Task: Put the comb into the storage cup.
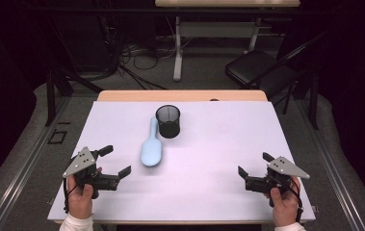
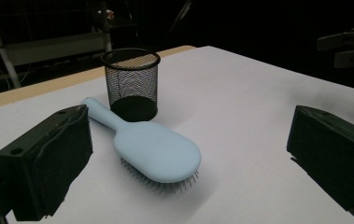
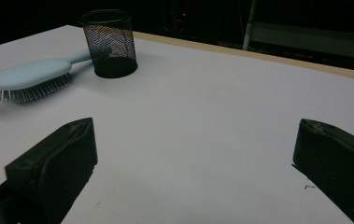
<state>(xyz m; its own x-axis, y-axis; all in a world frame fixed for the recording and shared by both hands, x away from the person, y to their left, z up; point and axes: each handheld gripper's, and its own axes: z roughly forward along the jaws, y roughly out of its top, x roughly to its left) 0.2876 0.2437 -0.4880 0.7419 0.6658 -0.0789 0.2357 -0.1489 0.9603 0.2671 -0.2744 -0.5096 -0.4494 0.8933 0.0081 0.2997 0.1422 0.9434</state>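
Observation:
A light blue hairbrush (image 1: 150, 147) lies bristles down on the white table top (image 1: 218, 144), its handle running back beside a black mesh cup (image 1: 168, 121) that stands upright. My left gripper (image 1: 115, 160) rests open at the front left, a hand's width left of the brush head. In the left gripper view the hairbrush (image 2: 156, 151) and mesh cup (image 2: 131, 81) lie ahead between the wide-apart jaws of the left gripper (image 2: 188, 163). My right gripper (image 1: 254, 164) is open at the front right, far from both. From there the hairbrush (image 3: 30, 77) and cup (image 3: 109, 42) show at upper left, beyond the right gripper (image 3: 193, 168).
Bare white table surface lies between the two grippers and right of the cup. A wooden table edge (image 1: 182, 95) borders the back. Beyond stand a folding chair (image 1: 262, 67), desk legs (image 1: 177, 48) and floor cables.

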